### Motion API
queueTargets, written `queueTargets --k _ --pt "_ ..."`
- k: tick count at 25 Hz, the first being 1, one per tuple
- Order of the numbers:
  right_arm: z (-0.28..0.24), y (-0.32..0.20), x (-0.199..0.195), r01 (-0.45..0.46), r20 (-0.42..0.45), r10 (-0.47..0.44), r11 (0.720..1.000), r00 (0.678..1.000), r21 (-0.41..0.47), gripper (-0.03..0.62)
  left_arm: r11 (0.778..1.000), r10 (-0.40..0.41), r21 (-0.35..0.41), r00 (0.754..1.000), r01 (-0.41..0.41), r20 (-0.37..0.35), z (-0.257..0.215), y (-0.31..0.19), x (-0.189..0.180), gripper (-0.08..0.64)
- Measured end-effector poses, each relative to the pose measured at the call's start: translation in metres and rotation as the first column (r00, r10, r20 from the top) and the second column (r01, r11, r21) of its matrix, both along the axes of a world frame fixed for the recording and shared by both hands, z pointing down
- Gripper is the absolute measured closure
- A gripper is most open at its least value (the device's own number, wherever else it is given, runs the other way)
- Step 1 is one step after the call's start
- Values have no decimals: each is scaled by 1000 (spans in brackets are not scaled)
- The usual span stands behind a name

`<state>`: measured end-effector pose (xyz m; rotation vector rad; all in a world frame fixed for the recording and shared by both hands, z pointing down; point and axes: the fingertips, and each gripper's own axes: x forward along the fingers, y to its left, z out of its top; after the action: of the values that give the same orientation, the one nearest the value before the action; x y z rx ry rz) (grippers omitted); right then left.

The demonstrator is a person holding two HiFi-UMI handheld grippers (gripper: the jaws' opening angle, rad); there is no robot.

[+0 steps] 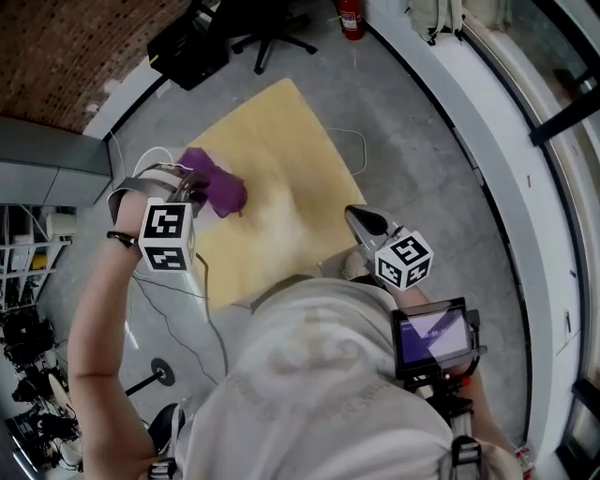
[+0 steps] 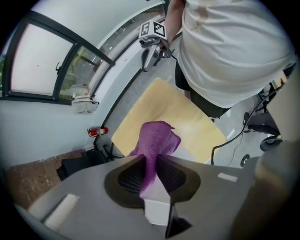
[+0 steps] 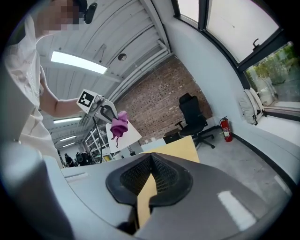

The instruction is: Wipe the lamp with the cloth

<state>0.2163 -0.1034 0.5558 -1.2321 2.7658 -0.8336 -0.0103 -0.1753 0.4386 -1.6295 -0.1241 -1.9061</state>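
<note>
Left gripper [image 2: 150,160] tight around purple cloth [image 2: 157,139]

No legible text, brand or numeral found. Left gripper's marker cube [image 1: 167,234]: black-and-white square code patterns, no letters. Right gripper's marker cube [image 1: 405,260]: same. Fire extinguisher [image 1: 350,17], beyond the far corner of the table [image 1: 281,141]: label too small to read. Small screen [image 1: 431,336]: lit, nothing readable
</note>
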Motion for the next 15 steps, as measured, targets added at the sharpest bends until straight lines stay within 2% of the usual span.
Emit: queueTargets --k 2,6,9,15 --pt "2 -3 -6 33 -2 -33 999 999 5 581 998 -32 49 999 33 -19 -10 1 -6 483" --pt "3 -6 -14 79 -6 -79 997 997 10 581 990 -76 115 997 76 -5 -21 3 -20 483" --pt "2 -5 -19 98 -6 -98 995 995 11 581 988 -82 132 997 80 9 -16 9 -25 483" --pt "4 1 -24 117 3 -117 993 993 0 581 987 -75 142 996 69 39 28 19 -22 485"
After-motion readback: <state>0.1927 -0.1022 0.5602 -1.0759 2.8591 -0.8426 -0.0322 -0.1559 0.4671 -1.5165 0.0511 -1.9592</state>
